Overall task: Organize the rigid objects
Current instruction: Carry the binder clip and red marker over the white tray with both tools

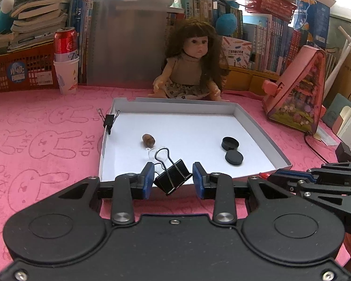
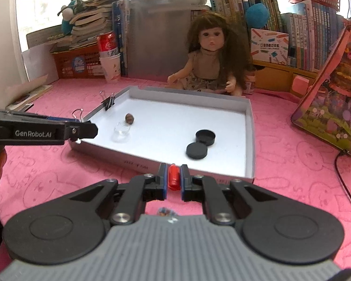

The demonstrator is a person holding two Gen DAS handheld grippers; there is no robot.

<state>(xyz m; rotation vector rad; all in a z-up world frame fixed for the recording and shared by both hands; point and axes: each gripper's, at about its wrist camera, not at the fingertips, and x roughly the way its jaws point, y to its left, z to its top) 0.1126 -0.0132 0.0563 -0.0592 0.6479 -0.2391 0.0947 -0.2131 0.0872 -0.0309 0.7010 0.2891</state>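
Observation:
A shallow white box tray lies on the pink cloth. In it are two black round discs, a brown nut-like piece and a small clear jar. A small black binder clip is clipped on the tray's left wall. My left gripper is shut on a big black binder clip at the tray's near left corner. My right gripper is shut on a small red cylinder at the tray's near edge.
A doll sits behind the tray. A red can in a paper cup stands back left by an orange crate. A pink toy bag stands at the right, with books along the back.

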